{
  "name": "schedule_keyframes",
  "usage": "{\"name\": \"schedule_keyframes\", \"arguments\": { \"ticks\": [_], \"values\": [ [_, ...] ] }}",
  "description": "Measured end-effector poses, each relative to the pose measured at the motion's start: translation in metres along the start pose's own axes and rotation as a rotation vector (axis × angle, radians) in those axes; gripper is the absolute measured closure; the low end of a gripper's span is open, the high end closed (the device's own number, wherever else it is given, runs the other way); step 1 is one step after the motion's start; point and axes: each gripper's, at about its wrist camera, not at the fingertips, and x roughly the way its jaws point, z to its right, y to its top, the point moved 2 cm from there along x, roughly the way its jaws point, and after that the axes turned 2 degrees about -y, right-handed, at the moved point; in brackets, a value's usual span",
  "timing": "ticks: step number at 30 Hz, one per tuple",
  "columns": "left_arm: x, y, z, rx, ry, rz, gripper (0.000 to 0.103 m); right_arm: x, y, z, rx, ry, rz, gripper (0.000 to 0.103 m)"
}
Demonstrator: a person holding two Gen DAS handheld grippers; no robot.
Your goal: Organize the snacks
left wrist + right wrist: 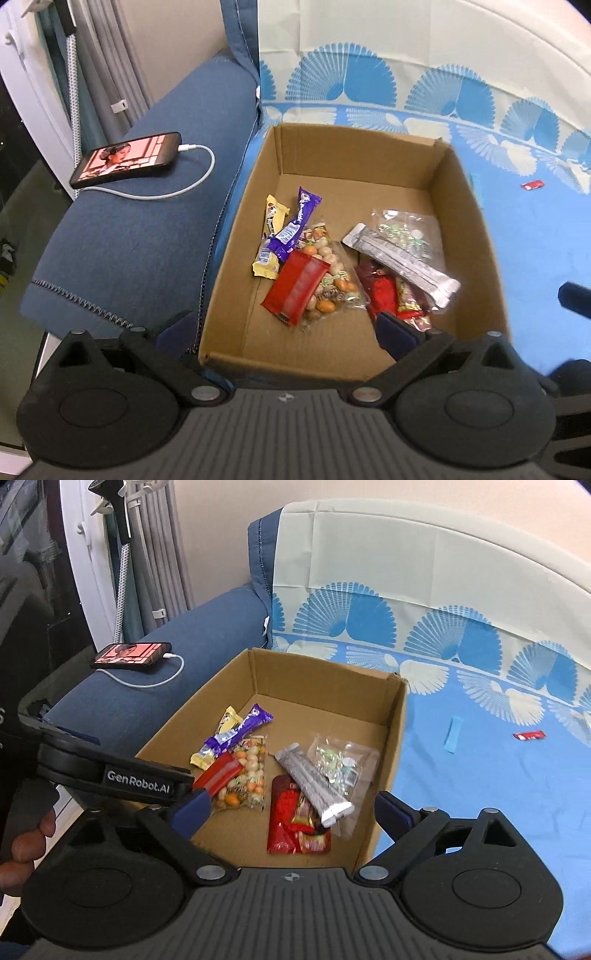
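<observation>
Lying in box: the snacks sit loose on the floor of an open cardboard box, which rests on a blue patterned sheet beside a dark blue armrest.
Left cluster: a yellow bar and a purple bar lie side by side; a red wrapper overlaps a clear bag of coated nuts.
Right cluster: a silver stick pack lies diagonally across a clear bag of small green sweets and a red pouch with smaller red-and-gold packets on it.
Outside box: a small red wrapper and a light blue strip lie on the sheet, well apart from the box.
Left gripper: jaws spread wide, nothing between them; one blue pad hangs over the box's near right part, the other outside the left wall.
Right gripper: jaws wide, gripping nothing, above the near end of the box.
Hand: fingers wrap the left tool's handle at the right view's left edge.
Armrest: a phone with a lit screen lies there, a white cable plugged in.
Background: pale folded items, possibly a rack, stand by the wall.
</observation>
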Motion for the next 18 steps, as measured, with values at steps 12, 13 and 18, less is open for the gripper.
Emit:
{"name": "schedule_keyframes", "arguments": {
  "ticks": [12,13,18],
  "values": [
    [-0.056,-0.025,0.003,0.006,-0.006,0.104,0.000,-0.056,-0.016,-0.002,0.014,-0.052,0.088,0.005],
    [-0.060,-0.026,0.004,0.008,-0.008,0.107,0.000,-0.059,-0.016,-0.003,0.017,-0.053,0.092,0.005],
    [-0.071,-0.031,0.009,0.027,-0.010,0.129,0.000,-0.071,-0.020,-0.003,0.021,-0.054,0.120,0.005]
  ]
}}
